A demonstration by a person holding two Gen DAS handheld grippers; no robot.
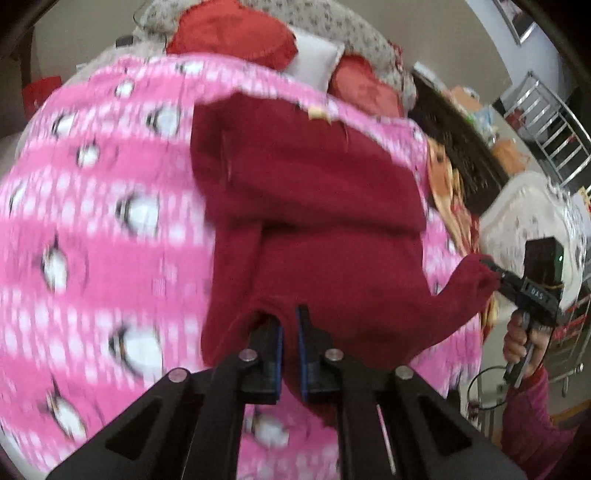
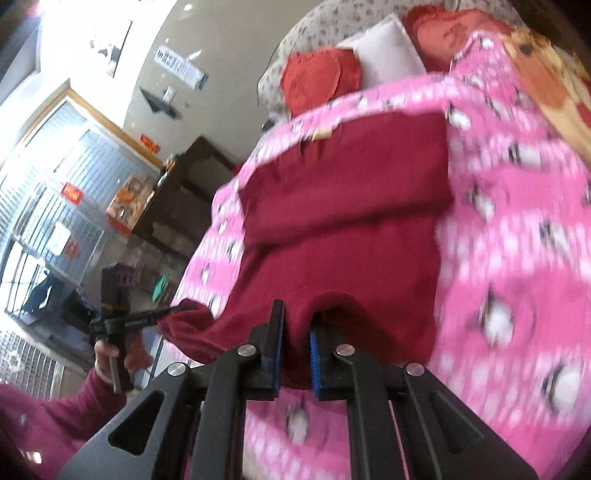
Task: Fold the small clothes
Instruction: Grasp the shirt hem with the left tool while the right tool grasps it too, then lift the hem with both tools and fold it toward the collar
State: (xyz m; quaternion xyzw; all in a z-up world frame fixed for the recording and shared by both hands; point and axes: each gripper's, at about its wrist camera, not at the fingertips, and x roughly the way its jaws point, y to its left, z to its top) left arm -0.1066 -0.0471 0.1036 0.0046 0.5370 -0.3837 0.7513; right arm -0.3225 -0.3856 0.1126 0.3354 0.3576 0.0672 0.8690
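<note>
A dark red small garment lies partly folded on a pink penguin-print blanket. My left gripper is shut on the garment's near edge, cloth bunched between its blue pads. My right gripper shows in the left wrist view at the right, shut on another corner of the garment and lifting it. In the right wrist view the garment fills the middle; my right gripper pinches its near edge. My left gripper appears at the left there, holding the other corner off the blanket.
Red heart cushions and a white pillow lie at the far end of the bed. A dark cabinet and metal racks stand beside the bed. An orange-patterned cloth lies at the blanket's edge.
</note>
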